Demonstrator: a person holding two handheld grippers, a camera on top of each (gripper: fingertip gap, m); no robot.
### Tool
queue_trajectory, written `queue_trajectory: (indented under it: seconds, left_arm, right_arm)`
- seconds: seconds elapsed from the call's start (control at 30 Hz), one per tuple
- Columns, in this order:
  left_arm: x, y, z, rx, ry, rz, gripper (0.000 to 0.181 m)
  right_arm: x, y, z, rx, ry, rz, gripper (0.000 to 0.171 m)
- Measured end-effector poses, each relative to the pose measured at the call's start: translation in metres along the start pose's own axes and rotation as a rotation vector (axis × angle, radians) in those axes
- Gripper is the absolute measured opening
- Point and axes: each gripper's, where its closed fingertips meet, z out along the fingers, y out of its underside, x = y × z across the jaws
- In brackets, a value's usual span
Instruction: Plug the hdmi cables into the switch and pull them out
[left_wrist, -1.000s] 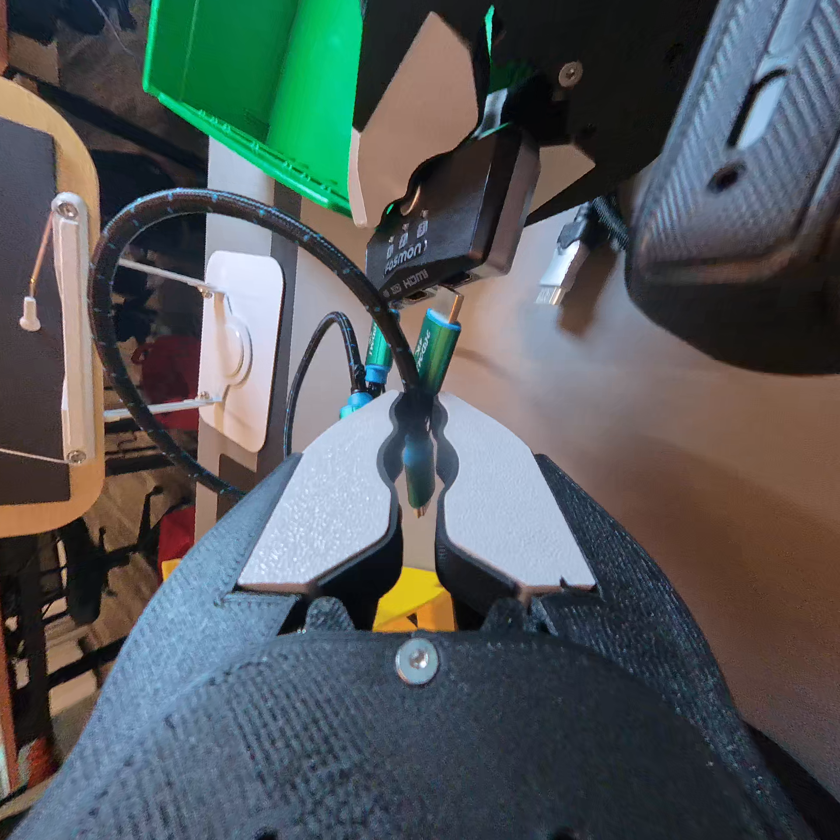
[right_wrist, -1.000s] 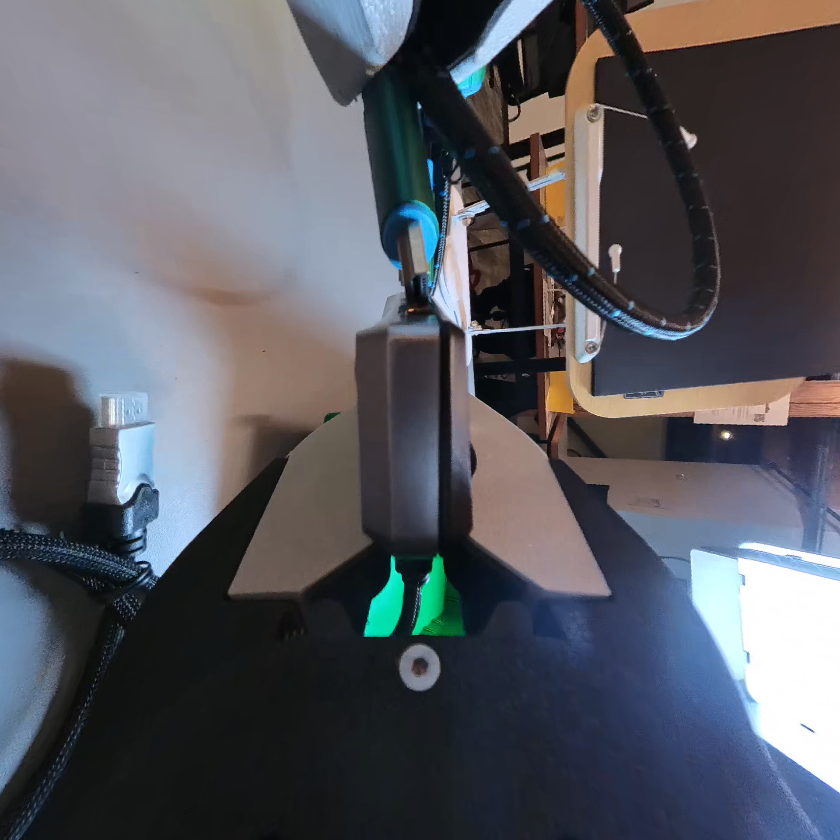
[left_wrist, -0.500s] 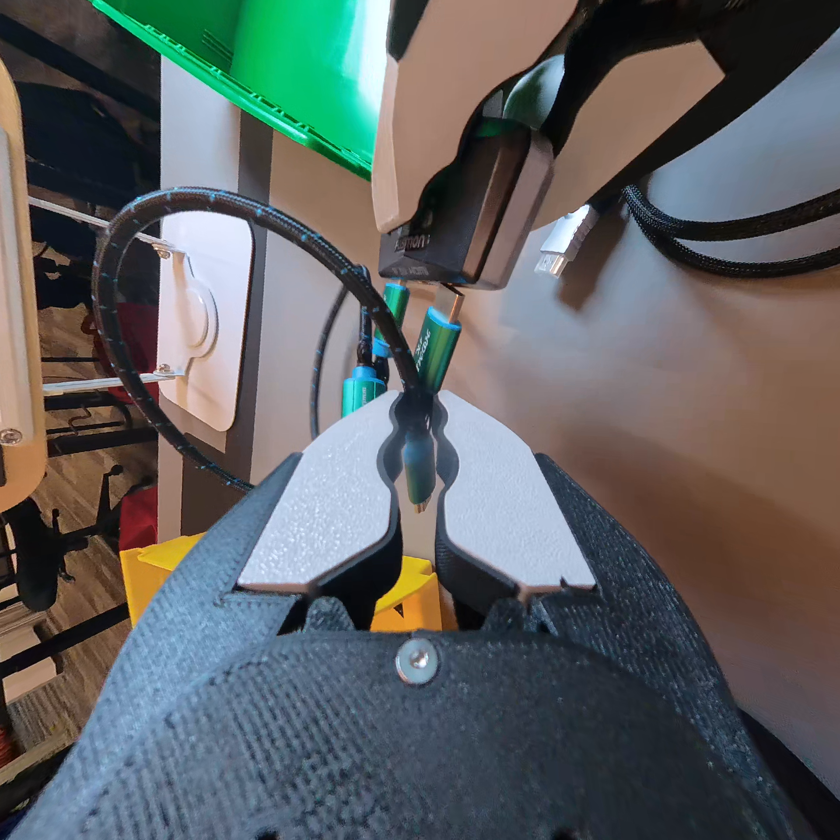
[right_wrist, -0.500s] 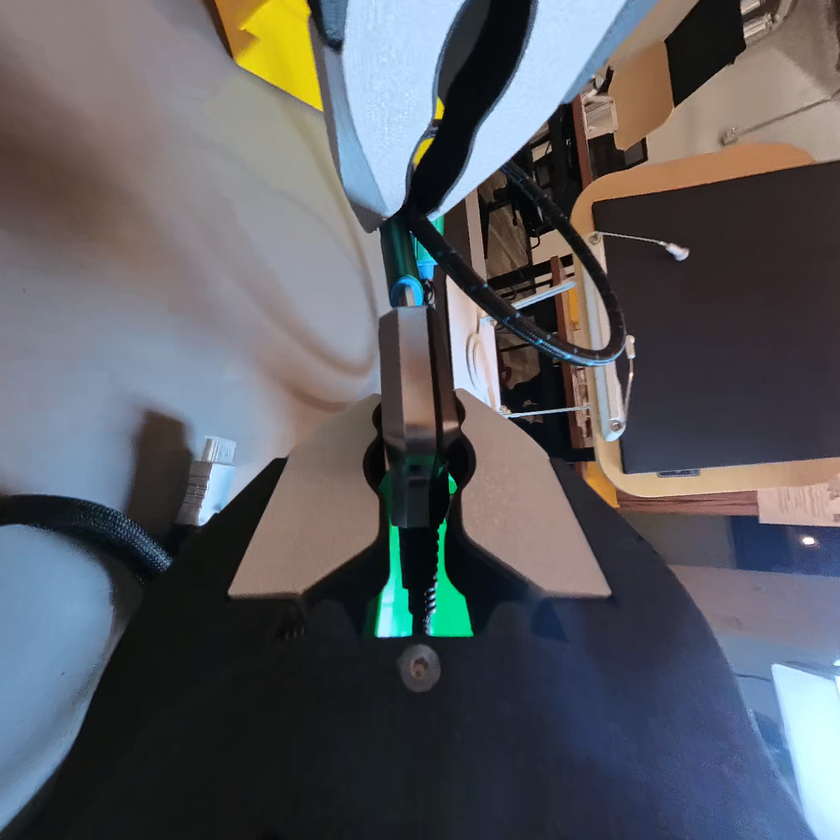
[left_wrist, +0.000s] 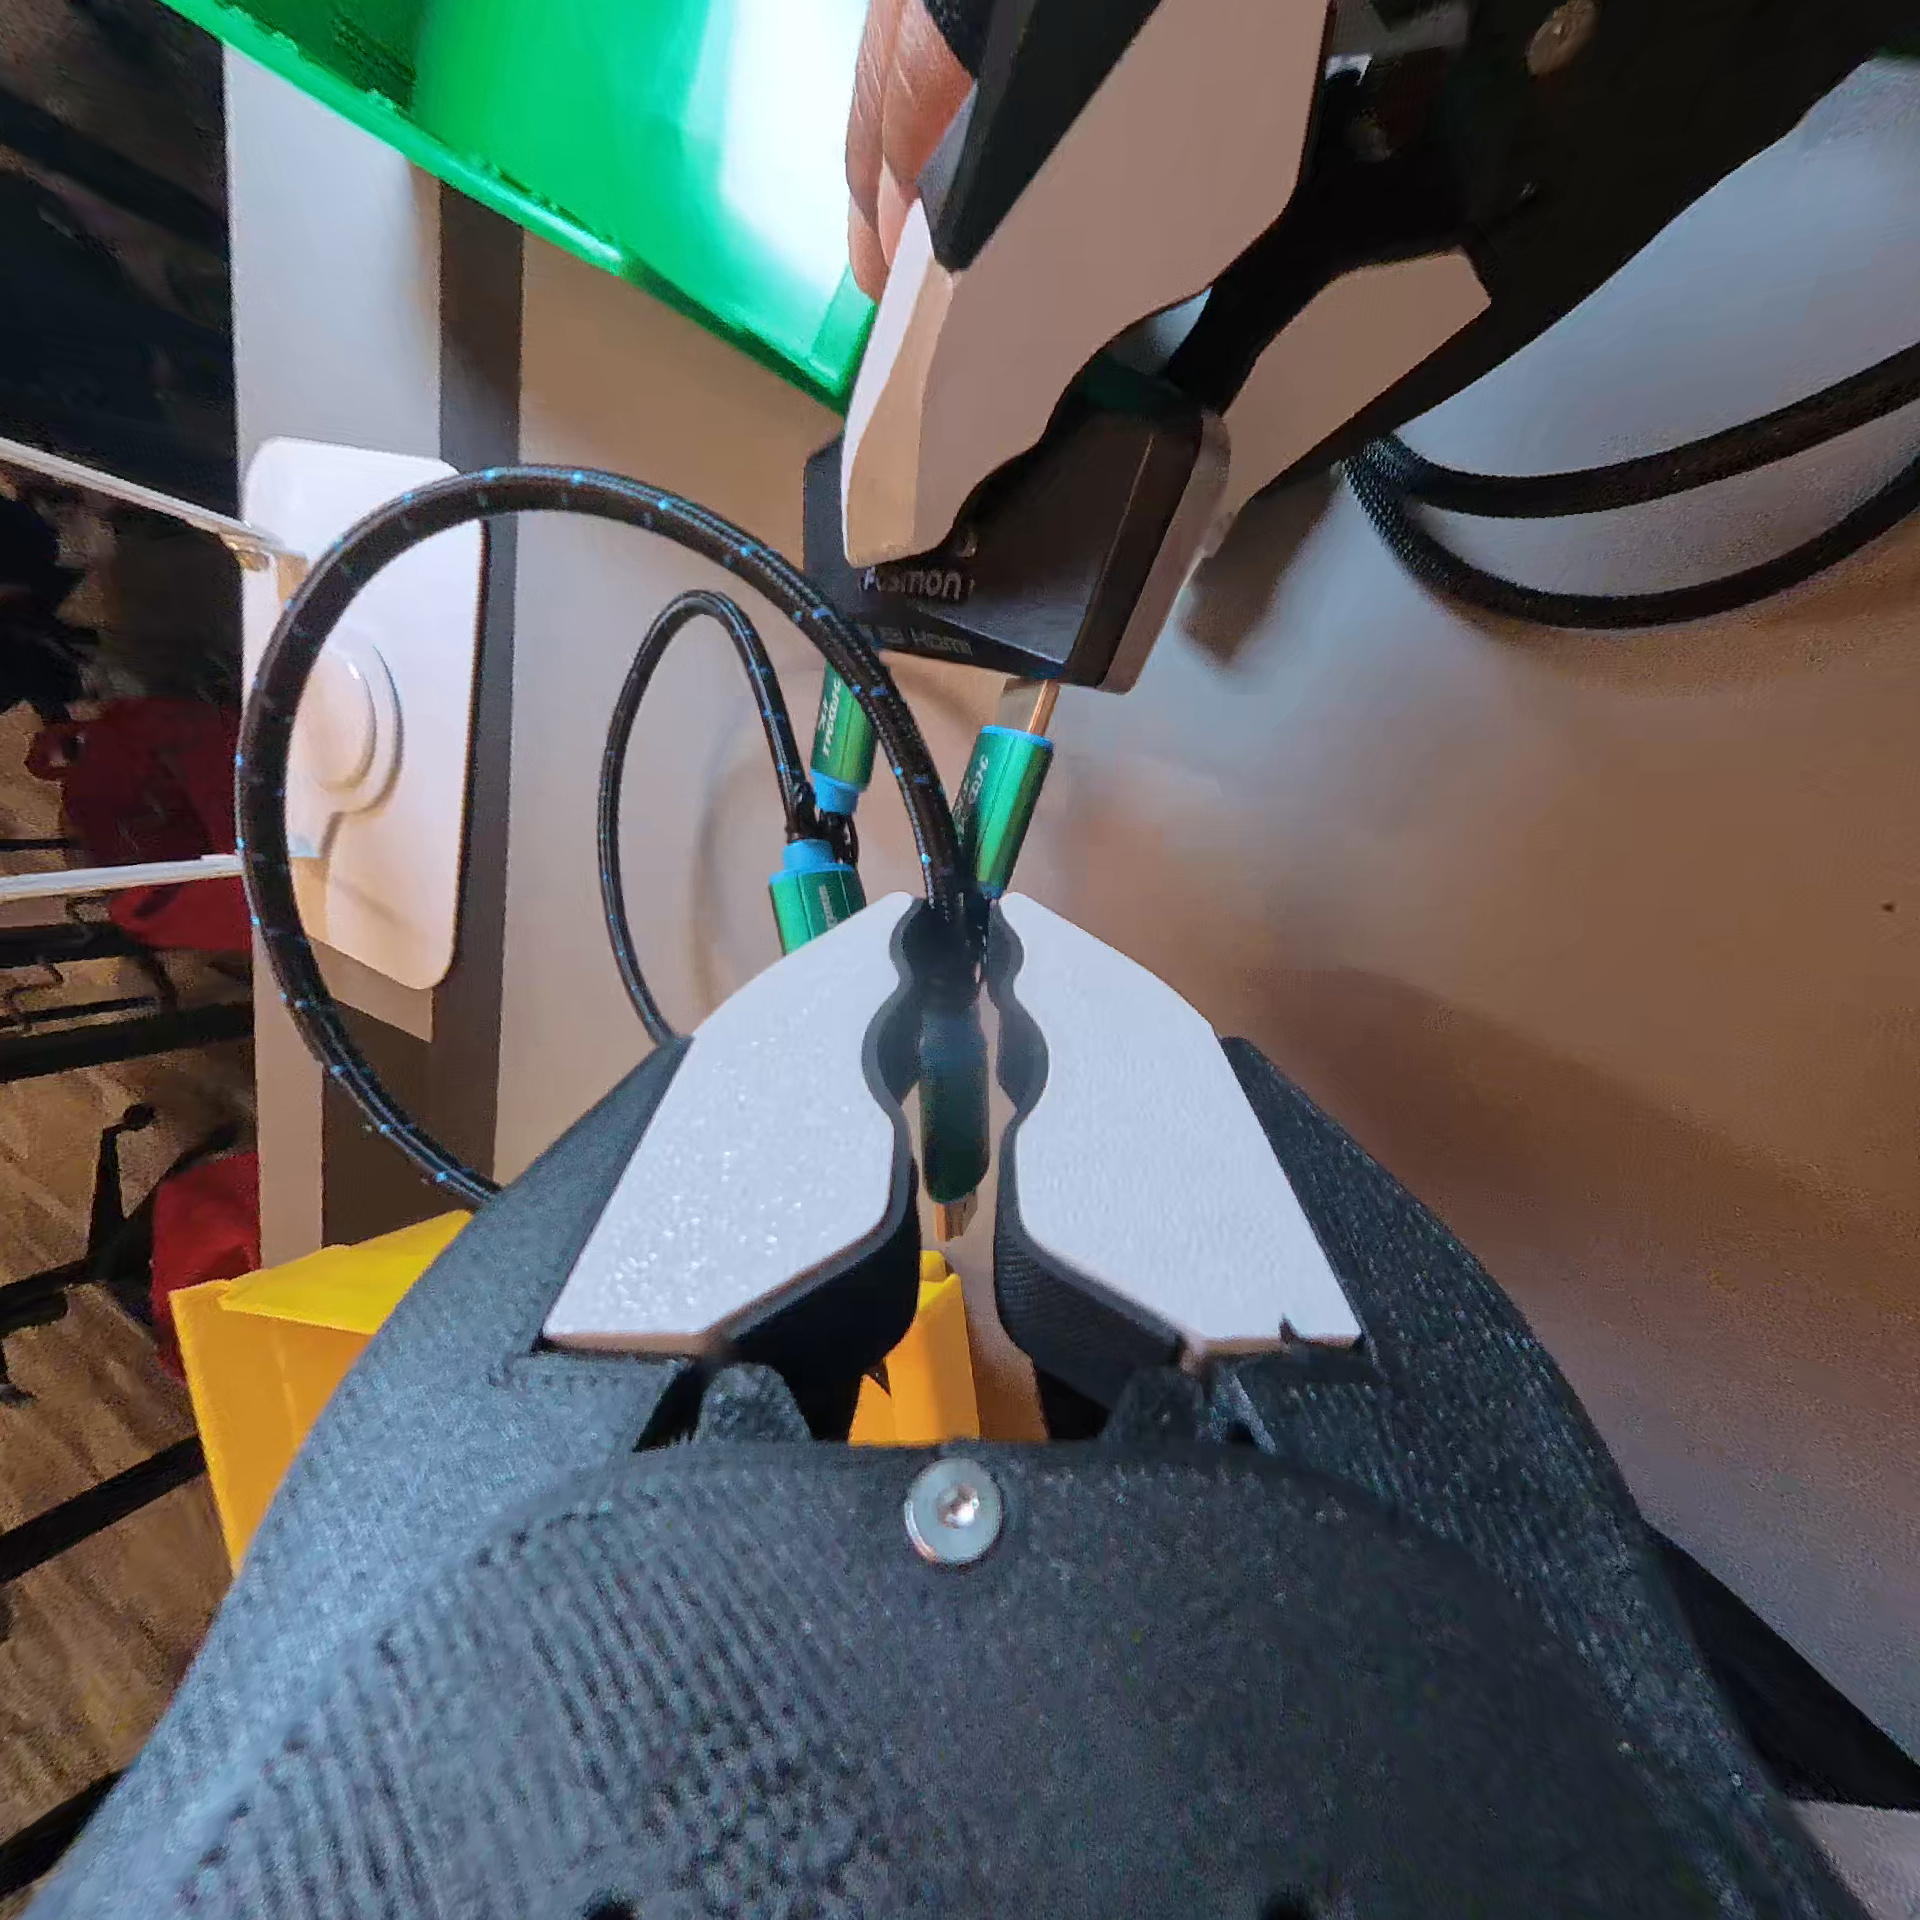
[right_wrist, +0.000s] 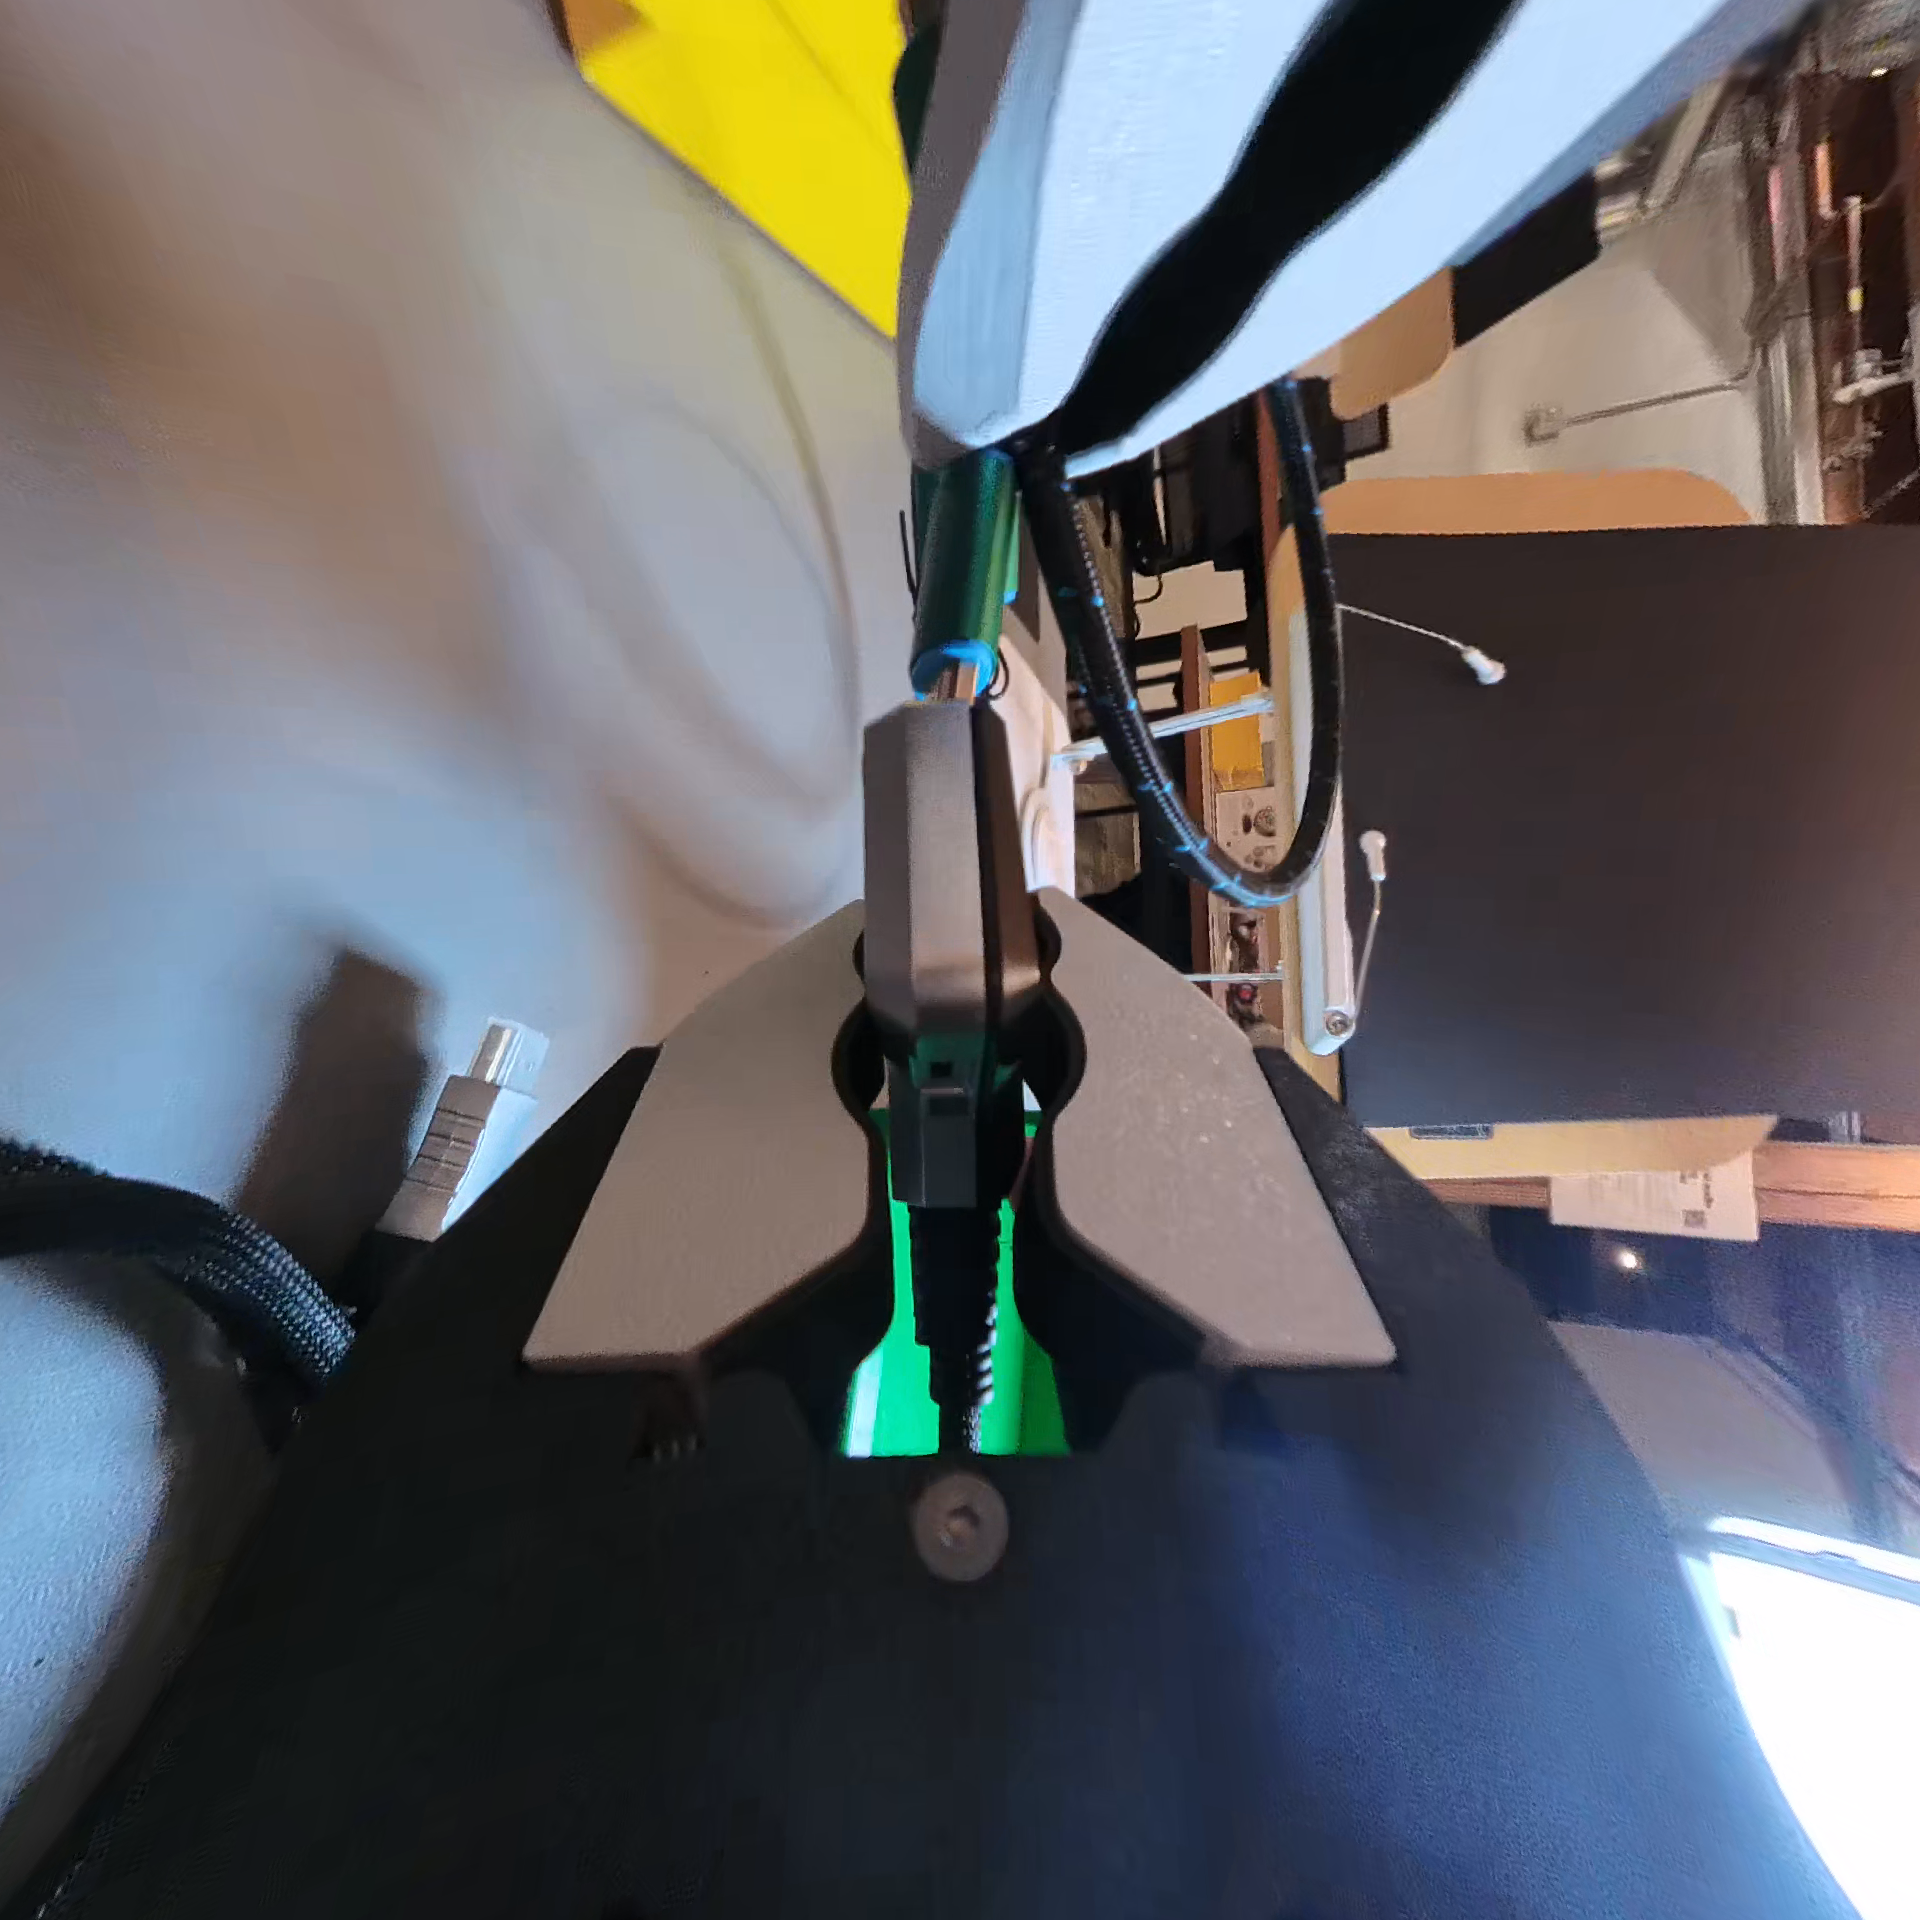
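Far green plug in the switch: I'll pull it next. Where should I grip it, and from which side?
Pinch the green plug on its shell, coming from its rear end in line with the switch, since it points straight into the port. Avoid the cable bending sharply behind it.

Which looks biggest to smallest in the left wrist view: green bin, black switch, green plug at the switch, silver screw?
As they look, not true size:
1. green bin, cropped by the frame
2. black switch, partly hidden by the right gripper
3. green plug
4. silver screw, though it sits nearest the camera
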Motion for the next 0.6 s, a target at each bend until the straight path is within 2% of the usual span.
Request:
queue_trajectory:
  seconds: [0.23,0.6]
  left_arm:
    - [-0.01,-0.018,-0.012,0.071,-0.107,0.016,0.011]
    - [-0.015,-0.016,-0.011,-0.002,-0.2,0.047,0.01]
  right_arm:
    - [0.015,0.002,-0.007,0.091,0.033,0.169,0.022]
    - [0.018,0.002,-0.007,0.085,0.06,0.165,0.022]
